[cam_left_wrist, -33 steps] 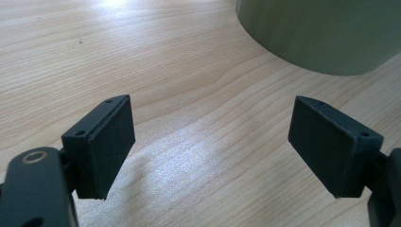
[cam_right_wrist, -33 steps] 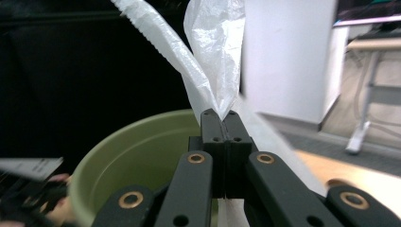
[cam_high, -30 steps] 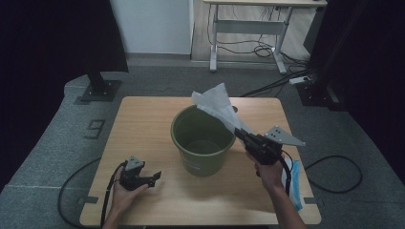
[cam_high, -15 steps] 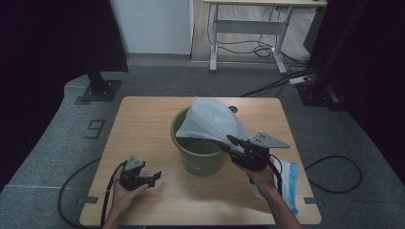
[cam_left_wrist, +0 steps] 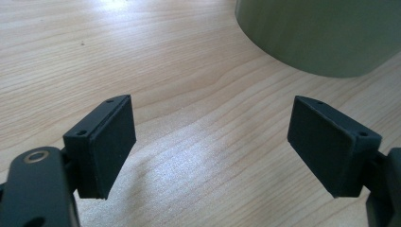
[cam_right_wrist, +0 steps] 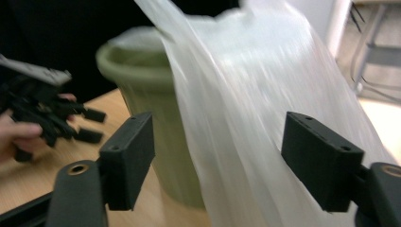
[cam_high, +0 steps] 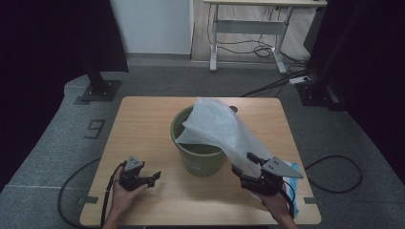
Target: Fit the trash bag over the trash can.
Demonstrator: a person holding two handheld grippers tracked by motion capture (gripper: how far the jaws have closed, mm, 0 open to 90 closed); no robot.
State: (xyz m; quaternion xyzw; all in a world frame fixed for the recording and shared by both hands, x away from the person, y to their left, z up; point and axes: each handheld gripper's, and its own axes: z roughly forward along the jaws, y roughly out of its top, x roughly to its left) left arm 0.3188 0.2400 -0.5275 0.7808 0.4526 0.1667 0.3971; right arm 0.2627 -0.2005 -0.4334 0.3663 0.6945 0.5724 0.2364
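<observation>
A green bucket (cam_high: 200, 160) stands in the middle of the wooden table (cam_high: 143, 124). A white translucent plastic bag (cam_high: 219, 129) drapes over its right rim and slopes down toward my right gripper (cam_high: 242, 164). That gripper's jaws have just been opening. In the right gripper view the bag (cam_right_wrist: 246, 94) hangs loose between the wide jaws of the right gripper (cam_right_wrist: 217, 161), with the pads off it, and the bucket (cam_right_wrist: 142, 80) stands behind. My left gripper (cam_high: 155, 176) rests at the front left, open and empty. In its own view the left gripper (cam_left_wrist: 210, 142) faces bare wood, with the bucket (cam_left_wrist: 321, 33) ahead.
A blue and white packet (cam_high: 292, 191) lies at the table's right edge beside the right hand. A black stand base (cam_high: 98, 90) sits on the floor at the back left. Cables (cam_high: 334, 167) trail on the floor at the right, and a desk frame (cam_high: 248, 28) stands behind.
The right gripper sank toward the front of the table and its jaws opened. The bag, pinched up in a peak before, has spread and settled over the bucket. The left gripper stayed put.
</observation>
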